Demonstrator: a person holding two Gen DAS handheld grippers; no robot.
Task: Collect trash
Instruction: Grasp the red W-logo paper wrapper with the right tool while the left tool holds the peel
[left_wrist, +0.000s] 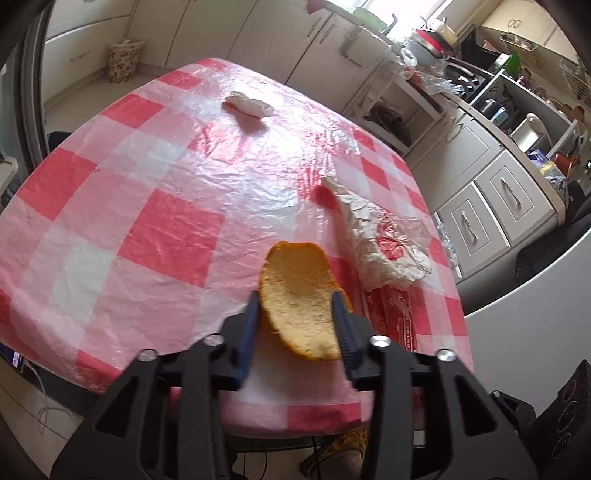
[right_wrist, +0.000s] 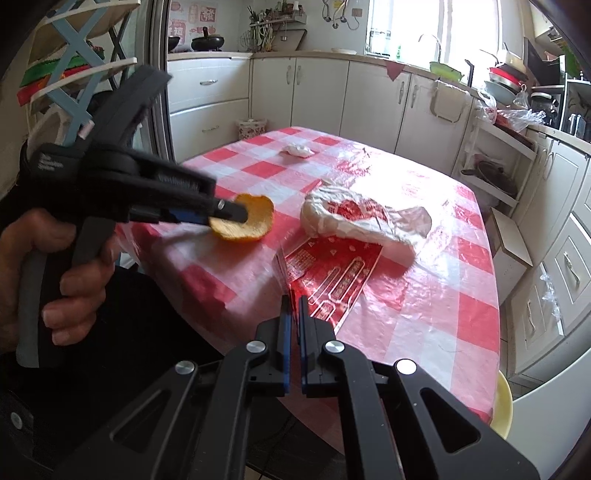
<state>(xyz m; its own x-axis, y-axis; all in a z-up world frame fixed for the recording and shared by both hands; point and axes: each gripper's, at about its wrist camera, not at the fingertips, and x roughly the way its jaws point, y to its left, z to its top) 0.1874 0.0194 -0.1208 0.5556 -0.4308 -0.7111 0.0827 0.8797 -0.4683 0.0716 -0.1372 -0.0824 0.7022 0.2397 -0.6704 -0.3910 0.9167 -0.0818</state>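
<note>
A curved piece of orange peel (left_wrist: 299, 299) sits between the blue pads of my left gripper (left_wrist: 296, 295), whose jaws stand apart around it, over the near edge of the checked table (left_wrist: 147, 184). The right wrist view shows that peel (right_wrist: 255, 218) at the left gripper's tip (right_wrist: 229, 214), held out by a hand (right_wrist: 74, 266). My right gripper (right_wrist: 293, 299) is shut on the raised edge of a red printed plastic bag (right_wrist: 332, 269) lying flat on the cloth. Beyond it lies a crumpled white plastic bag (right_wrist: 354, 221). A white tissue wad (right_wrist: 297, 149) rests at the far side.
Cream kitchen cabinets (right_wrist: 369, 99) ring the table (right_wrist: 424, 295), and a cluttered counter runs along the right. A flowered bin (right_wrist: 251, 127) stands on the floor beyond the far edge. A yellow stool (right_wrist: 504, 402) shows under the near right corner.
</note>
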